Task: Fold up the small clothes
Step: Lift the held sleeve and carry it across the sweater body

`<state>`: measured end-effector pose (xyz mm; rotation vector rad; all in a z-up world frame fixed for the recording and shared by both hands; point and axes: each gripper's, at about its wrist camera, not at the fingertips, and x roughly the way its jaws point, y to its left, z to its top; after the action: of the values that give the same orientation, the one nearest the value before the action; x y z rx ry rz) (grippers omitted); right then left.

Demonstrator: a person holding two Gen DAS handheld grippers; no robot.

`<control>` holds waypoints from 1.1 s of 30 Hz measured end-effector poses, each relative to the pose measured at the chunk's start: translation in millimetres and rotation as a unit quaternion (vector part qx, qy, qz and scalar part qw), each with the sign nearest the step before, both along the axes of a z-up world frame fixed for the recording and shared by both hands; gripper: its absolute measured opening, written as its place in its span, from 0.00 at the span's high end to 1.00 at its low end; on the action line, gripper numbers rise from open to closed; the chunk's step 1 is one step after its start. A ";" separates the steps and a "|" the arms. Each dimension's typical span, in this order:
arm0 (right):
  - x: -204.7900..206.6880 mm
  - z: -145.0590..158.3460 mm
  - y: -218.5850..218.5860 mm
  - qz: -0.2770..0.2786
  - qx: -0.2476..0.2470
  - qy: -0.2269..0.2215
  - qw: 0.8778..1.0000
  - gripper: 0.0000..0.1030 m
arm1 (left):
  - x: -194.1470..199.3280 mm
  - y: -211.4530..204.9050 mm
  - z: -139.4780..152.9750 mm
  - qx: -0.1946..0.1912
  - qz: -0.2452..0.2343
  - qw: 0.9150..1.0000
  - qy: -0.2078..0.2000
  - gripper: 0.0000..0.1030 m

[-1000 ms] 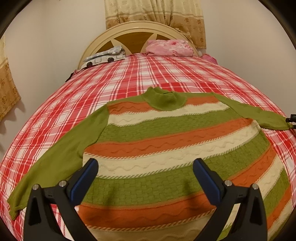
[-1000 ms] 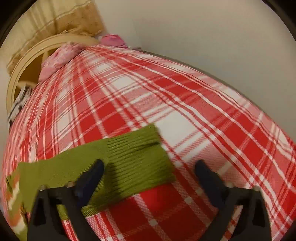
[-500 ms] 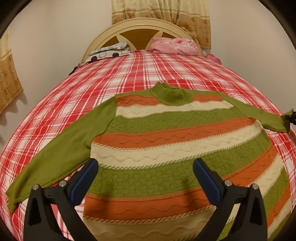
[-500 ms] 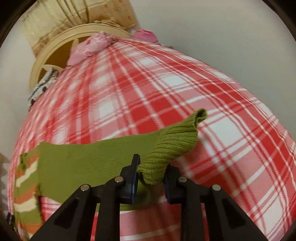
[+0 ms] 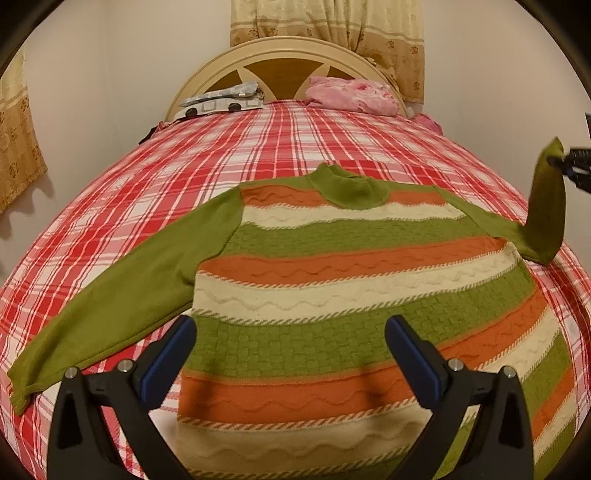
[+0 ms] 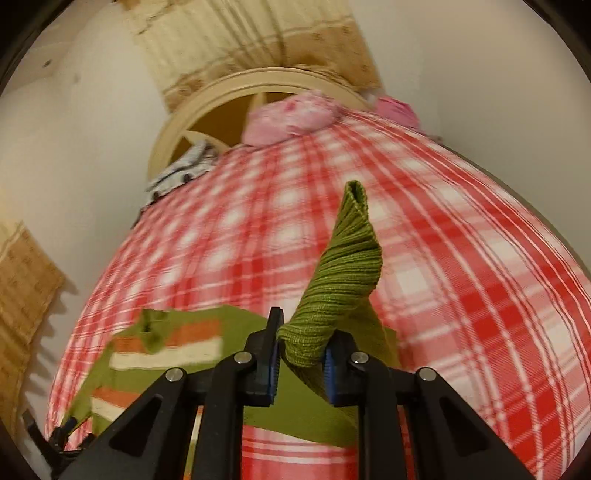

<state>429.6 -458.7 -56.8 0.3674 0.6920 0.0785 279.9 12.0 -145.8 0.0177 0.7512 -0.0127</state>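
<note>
Striped sweater [image 5: 351, 288]: knit, bands of green, orange and cream, green collar; lies flat and face-up across the centre of the left wrist view on the bed [image 5: 258, 147], which carries a red-and-white plaid cover. Right sleeve [image 5: 546, 206]: a second ago flat on the plaid with its cuff between parted jaws; half a second ago pinched at the cuff; now lifted clear of the bed at the right edge of the frame, hanging down from the grip to the shoulder. Right hand-held gripper [image 6: 301, 363]: jaws pressed together on the ribbed cuff [image 6: 347, 266], which stands up above them in the centre of the right wrist view. Judgement: the first fold is under way, the sleeve ready to be carried inward over the body. Left sleeve [image 5: 122, 295]: spread flat toward the lower left of the frame, untouched. Left hand-held gripper [image 5: 291, 354]: jaws spread wide, nothing between them, poised over the sweater's lower half. Surroundings: cream headboard [image 5: 280, 55] at upper centre; pink cloth [image 5: 351, 96] and a grey patterned item [image 5: 221, 99] at the head of the bed; curtain [image 5: 332, 22] behind. Containers: none visible in either view.
</note>
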 end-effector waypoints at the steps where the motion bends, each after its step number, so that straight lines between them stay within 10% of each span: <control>1: 2.2 4.2 9.2 0.008 0.001 -0.004 1.000 0.81 | -0.6 1.8 -0.3 -0.002 0.002 1.000 0.000 0.00; 20: 57.8 62.8 233.8 0.176 -0.001 -0.049 0.983 0.82 | -10.0 58.9 -3.6 -0.049 0.042 0.998 -0.013 0.00; 33: 61.0 -13.6 373.3 0.274 -0.005 -0.002 0.962 0.82 | -16.8 83.6 -8.2 -0.055 0.052 0.997 -0.013 0.00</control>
<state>490.6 -85.4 -70.3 0.1562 0.7748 0.6002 263.1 95.7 -153.9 -0.1265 0.7234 0.0447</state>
